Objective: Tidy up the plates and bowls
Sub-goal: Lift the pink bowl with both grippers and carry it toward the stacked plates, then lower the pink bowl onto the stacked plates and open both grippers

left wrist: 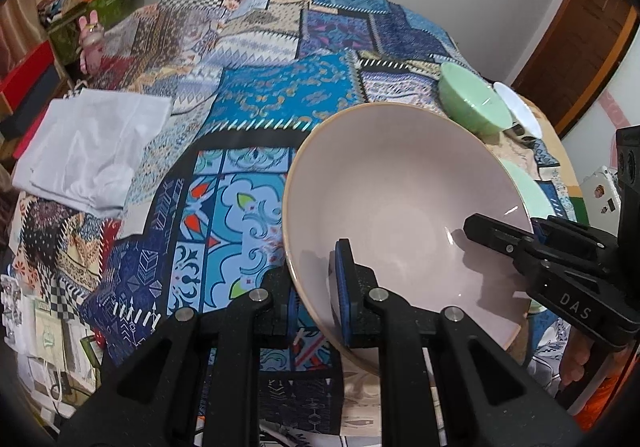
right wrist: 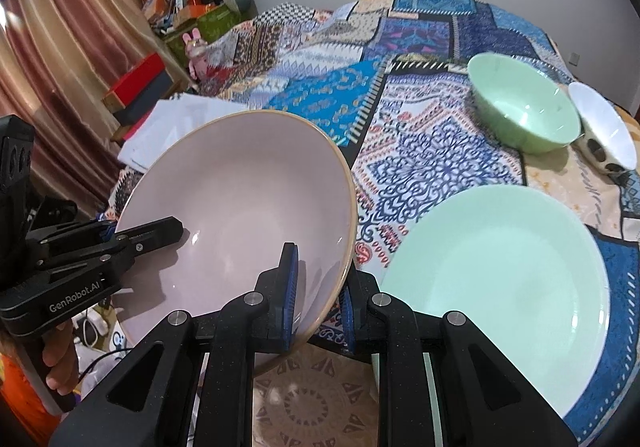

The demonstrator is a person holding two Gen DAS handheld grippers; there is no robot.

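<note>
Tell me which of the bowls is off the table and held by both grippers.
The large pink bowl, clamped at its rim by the left gripper and right gripper. The green bowl and white bowl sit on the tablecloth.

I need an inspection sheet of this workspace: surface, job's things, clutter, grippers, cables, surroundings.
Surface: table under a patchwork cloth.
Job's things: pink bowl held tilted above the table; green plate, green bowl and white bowl on the cloth.
Clutter: folded white cloth.
Grippers: left gripper and right gripper each shut on the pink bowl's rim.
Cables: thin cable below the bowl.
Surroundings: curtain, stacked boxes, wooden door.
</note>
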